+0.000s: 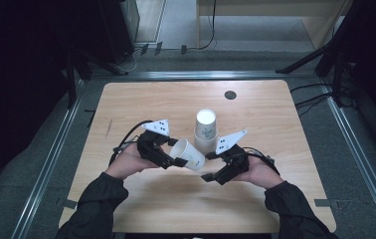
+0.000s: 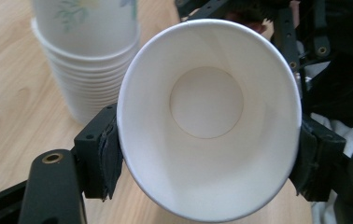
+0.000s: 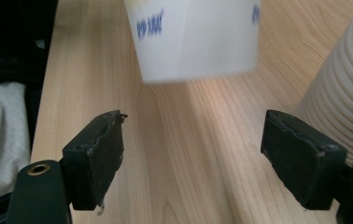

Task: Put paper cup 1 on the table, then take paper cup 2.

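Observation:
A single white paper cup (image 1: 187, 154) lies tilted on its side above the table, its mouth toward my left hand. My left gripper (image 1: 176, 152) is shut on it, and in the left gripper view the pads (image 2: 109, 154) squeeze the cup's (image 2: 207, 116) rim into an oval. My right gripper (image 1: 210, 166) stands open just right of the cup's base. In the right gripper view the cup (image 3: 195, 37), with blue print, hangs ahead of the jaws (image 3: 198, 158) with nothing between them. A stack of upside-down paper cups (image 1: 206, 130) stands right behind both grippers.
The wooden table (image 1: 176, 199) has a small black round mark (image 1: 230, 94) near its far edge. The cup stack (image 3: 347, 93) stands close beside my right gripper's right jaw. Dark stands and cables surround the table on the floor.

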### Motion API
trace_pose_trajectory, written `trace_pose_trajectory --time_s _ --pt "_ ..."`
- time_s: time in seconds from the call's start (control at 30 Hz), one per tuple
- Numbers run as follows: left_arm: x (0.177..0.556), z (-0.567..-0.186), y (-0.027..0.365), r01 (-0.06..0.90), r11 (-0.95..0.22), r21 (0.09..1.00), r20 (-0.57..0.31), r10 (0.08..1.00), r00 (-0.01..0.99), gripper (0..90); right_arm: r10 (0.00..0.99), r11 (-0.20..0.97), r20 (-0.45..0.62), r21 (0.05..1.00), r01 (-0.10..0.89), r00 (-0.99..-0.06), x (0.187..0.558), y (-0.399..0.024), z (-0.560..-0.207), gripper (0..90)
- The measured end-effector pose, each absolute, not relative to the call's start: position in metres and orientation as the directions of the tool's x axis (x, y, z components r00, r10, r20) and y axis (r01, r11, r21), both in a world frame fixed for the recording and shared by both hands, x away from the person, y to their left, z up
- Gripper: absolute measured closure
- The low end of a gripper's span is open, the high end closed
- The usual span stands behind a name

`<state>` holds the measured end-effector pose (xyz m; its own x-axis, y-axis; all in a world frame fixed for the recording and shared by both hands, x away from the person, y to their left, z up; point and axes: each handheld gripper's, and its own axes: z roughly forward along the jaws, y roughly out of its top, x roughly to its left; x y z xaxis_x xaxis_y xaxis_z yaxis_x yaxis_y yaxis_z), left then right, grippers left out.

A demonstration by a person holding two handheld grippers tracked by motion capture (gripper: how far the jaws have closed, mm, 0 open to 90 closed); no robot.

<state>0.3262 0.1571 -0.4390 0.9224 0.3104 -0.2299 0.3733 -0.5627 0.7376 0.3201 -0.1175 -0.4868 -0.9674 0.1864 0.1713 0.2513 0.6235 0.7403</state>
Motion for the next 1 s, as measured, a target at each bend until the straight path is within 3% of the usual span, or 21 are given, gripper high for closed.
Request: trace_pose_trajectory --time_s 0.57,1.0 --pt "0.339 -0.439 0.184 0.393 -0.659 0.641 -0.145 0.4 0.905 24.4 0.282 0.622 0.135 0.729 0.288 -0.95 0.319 -0.13 -0.492 21.2" --pt "0.352 -0.441 0.208 0.436 -0.658 0.614 -0.125 0.464 0.877 24.4 0.333 0.622 0.12 0.718 0.313 -0.935 0.322 -0.137 -0.494 21.2"
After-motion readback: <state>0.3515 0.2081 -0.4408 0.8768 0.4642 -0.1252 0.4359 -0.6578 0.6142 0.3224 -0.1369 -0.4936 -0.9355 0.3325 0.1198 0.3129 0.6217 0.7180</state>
